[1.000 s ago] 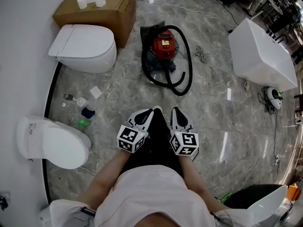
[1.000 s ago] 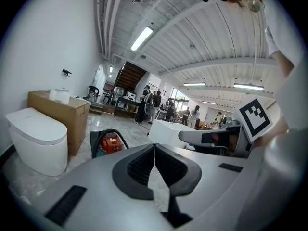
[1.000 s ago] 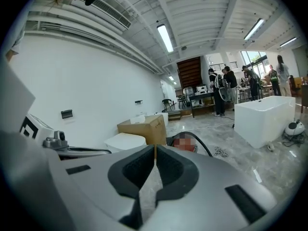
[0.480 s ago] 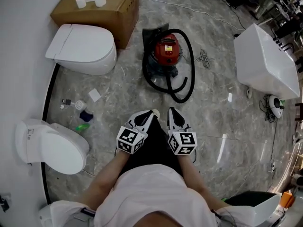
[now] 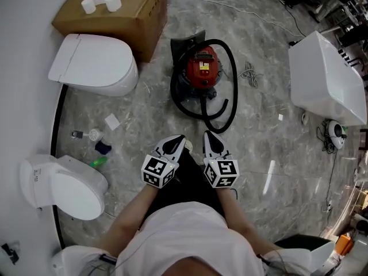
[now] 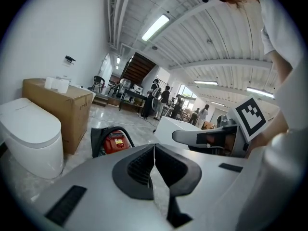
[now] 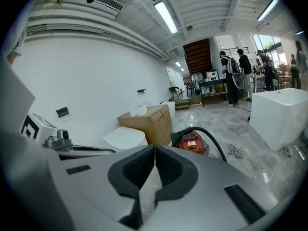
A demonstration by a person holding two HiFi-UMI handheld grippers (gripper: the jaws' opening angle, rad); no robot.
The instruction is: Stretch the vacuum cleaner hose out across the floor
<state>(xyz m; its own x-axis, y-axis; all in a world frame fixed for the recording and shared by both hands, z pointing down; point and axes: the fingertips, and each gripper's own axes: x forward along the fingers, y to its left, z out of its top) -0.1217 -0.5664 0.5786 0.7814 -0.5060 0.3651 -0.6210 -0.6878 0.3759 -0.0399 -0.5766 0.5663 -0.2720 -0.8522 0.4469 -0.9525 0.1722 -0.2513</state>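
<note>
1. Both grippers are empty. The left gripper (image 5: 175, 138) has its jaws pressed pad to pad with nothing between them, and the right gripper (image 5: 208, 135) is closed the same way. You have to open whichever one you use before it can take anything.
2. The hose (image 5: 232, 76) is not stretched yet. It lies in black loops on the floor (image 5: 270, 125), curled around the red vacuum cleaner (image 5: 201, 62), straight ahead of you. Both grippers point toward it and neither touches it.
3. The near bend of the coil sits just ahead of your right gripper and slightly to its right. Your left gripper faces the left side of the coil from farther off, so your right hand looks the better placed for the first grab.
4. At that near bend the hose runs across your line of reach, not along it. A grip from above with the jaws straddling it would probably suit.
5. Two strands overlap on the near side, and I cannot tell which one is the free end.
6. Open floor lies to the right of the cleaner, toward the white tub (image 5: 325, 76). The toilet (image 5: 95, 62) and cardboard box (image 5: 115, 13) crowd the left, so the right side seems the likelier direction for the pull.
</note>
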